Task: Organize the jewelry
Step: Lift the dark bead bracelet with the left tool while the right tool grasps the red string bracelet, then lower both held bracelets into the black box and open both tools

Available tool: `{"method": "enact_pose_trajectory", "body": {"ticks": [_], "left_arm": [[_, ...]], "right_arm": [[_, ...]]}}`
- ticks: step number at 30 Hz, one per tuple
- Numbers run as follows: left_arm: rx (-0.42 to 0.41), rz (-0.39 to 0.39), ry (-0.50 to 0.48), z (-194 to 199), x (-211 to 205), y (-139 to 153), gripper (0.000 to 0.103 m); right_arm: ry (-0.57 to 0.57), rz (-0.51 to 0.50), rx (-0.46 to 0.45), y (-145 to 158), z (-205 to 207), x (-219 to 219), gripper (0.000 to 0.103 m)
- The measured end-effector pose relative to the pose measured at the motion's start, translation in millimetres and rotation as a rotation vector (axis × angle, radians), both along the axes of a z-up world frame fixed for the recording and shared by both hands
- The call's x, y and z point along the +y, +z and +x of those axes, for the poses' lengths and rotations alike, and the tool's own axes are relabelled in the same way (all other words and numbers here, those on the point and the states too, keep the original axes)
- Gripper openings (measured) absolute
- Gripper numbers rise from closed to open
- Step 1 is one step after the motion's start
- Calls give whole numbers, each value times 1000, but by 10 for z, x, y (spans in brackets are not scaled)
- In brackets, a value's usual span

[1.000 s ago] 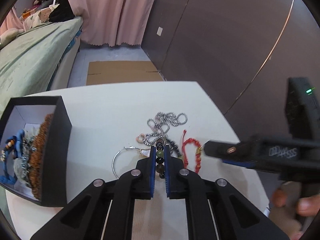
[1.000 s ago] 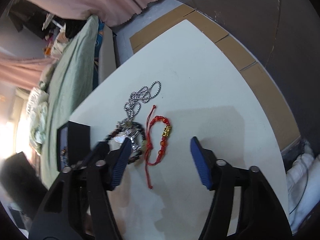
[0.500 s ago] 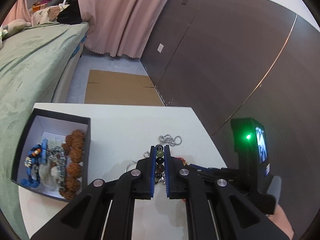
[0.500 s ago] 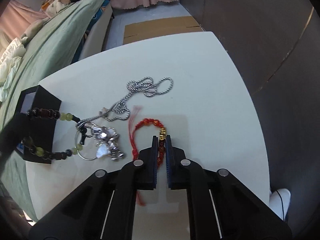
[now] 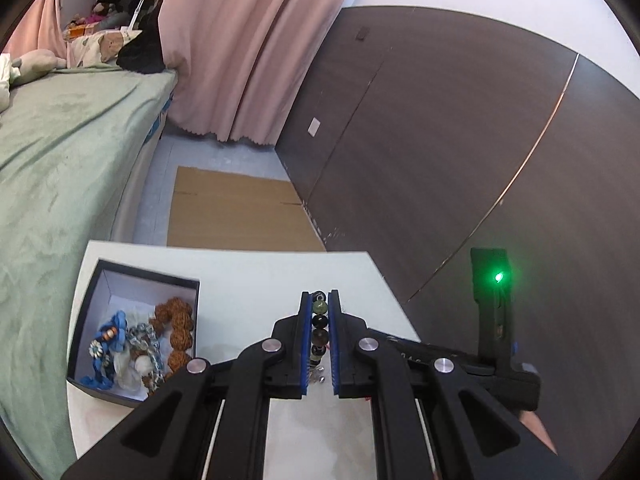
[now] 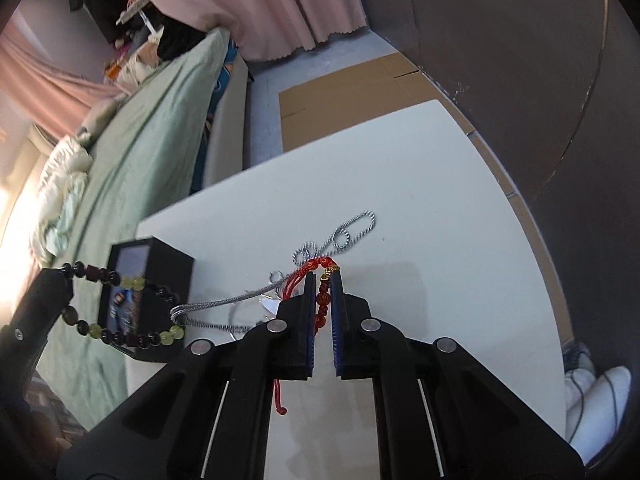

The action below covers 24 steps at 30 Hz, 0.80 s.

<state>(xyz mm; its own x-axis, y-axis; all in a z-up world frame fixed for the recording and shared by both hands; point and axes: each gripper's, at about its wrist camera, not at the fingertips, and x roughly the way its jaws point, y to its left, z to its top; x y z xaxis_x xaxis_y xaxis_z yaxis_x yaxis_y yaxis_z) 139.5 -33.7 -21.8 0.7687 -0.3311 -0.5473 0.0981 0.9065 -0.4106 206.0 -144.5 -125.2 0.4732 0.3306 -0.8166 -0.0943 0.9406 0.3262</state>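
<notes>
The bracelet of dark brown, black and pale green round beads (image 5: 319, 326) sits pinched between the blue pads of the left gripper (image 5: 319, 308), which is closed on it; in the right wrist view the same bracelet hangs as a loop in the air in front of the box, with a silver-and-black twisted rope chain (image 6: 340, 236) caught on its lower beads and stretched taut back to the table; the far coils of that chain lie on the tabletop. The red knotted cord bracelet with gold beads (image 6: 322, 296) is clamped between the pads of the right gripper (image 6: 322, 280), whose jaws have just closed on it; its red tail dangles below the left finger. The black square cardboard box with a white lining (image 5: 120, 280) stands on the left part of the round white table (image 5: 256, 276); inside it lie a blue woven bracelet (image 5: 105, 338), a strand of large rough brown seed beads (image 5: 176, 320) and a silver link chain (image 5: 148, 344). A green-covered bed (image 5: 60, 168) runs beside the table; a flat cardboard sheet (image 5: 236, 216) lies on the floor beyond it.
</notes>
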Motion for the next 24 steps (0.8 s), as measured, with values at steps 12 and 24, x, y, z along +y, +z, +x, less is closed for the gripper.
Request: {"method": "enact_pose_trajectory", "body": {"ticks": [12,24], "left_arm": [[-100,64,23,-157,-97,727,6],[-216,147,59,-388,-144,1461,6]], "right_arm": [[-9,91,-10,162,-11,-121,8],[24,240,-62,364,-114,-118,8]]}}
